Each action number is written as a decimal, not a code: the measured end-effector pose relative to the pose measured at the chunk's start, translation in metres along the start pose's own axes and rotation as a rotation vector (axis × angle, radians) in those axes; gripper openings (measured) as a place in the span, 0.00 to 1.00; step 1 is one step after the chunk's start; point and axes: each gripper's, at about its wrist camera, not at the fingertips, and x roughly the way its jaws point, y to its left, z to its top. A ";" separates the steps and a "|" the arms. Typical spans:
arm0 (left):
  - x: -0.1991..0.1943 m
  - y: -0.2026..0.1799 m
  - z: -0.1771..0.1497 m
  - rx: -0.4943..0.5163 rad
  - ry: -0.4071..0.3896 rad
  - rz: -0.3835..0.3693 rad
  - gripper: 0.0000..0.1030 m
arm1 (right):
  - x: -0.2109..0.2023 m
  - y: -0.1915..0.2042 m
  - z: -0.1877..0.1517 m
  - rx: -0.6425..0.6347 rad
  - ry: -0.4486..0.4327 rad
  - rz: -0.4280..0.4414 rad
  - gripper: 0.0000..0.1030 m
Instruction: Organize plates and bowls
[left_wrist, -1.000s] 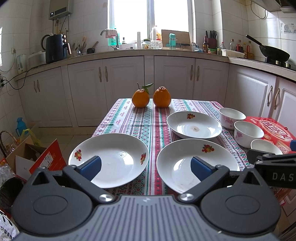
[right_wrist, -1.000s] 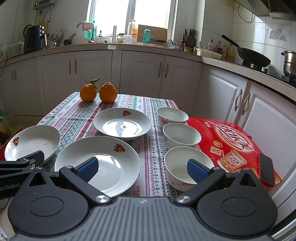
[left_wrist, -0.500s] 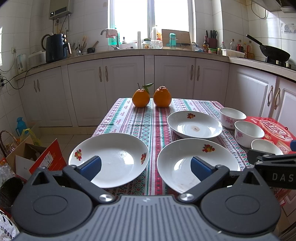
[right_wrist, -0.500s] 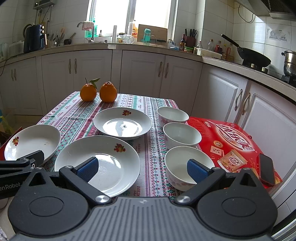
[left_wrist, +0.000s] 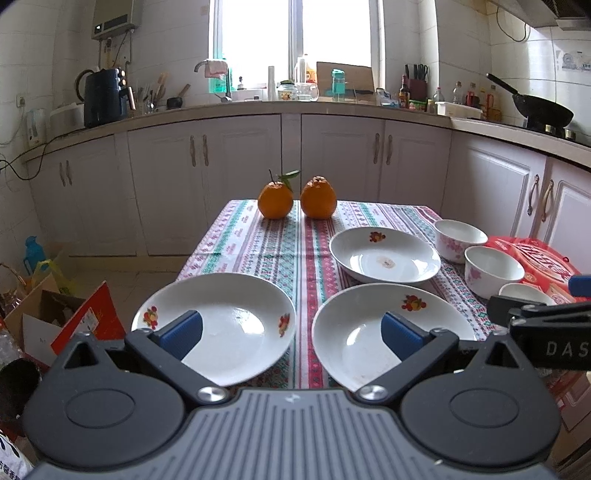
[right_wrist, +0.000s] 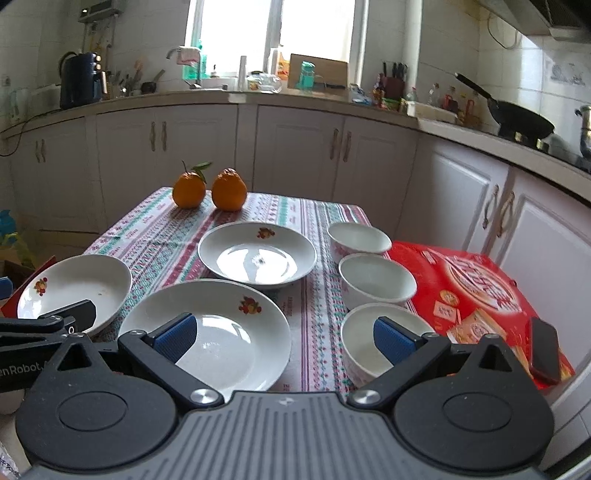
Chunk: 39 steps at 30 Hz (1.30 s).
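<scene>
On bench (right_wrist: 295, 206), left to right: left plate (right_wrist: 74, 284), near plate (right_wrist: 207, 332) with far plate (right_wrist: 258, 254) behind, three bowls (right_wrist: 376, 280) in a row, red box (right_wrist: 476, 291). Left gripper (left_wrist: 291, 332) spread wide, holding nothing, above two near plates. Right gripper (right_wrist: 284, 338) likewise wide apart, empty, between near plate and nearest bowl.

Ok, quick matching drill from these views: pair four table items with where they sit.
Items:
1. oranges
2. bowls
3. phone
4. plate with a dark speck

Places:
A. on the red box
B. far end of the table
C. in a row beside the red box
D. behind the two nearer plates

Pairs: 1-B, 2-C, 3-A, 4-D
</scene>
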 end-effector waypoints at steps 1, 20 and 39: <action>0.000 0.002 0.000 0.002 -0.005 0.005 0.99 | 0.000 0.001 0.001 -0.010 -0.009 0.009 1.00; 0.022 0.063 0.004 0.125 0.034 -0.076 0.99 | 0.026 0.009 0.077 -0.164 -0.195 0.311 1.00; 0.061 0.112 -0.048 0.167 0.197 -0.174 0.99 | 0.111 0.080 0.089 -0.229 0.105 0.673 1.00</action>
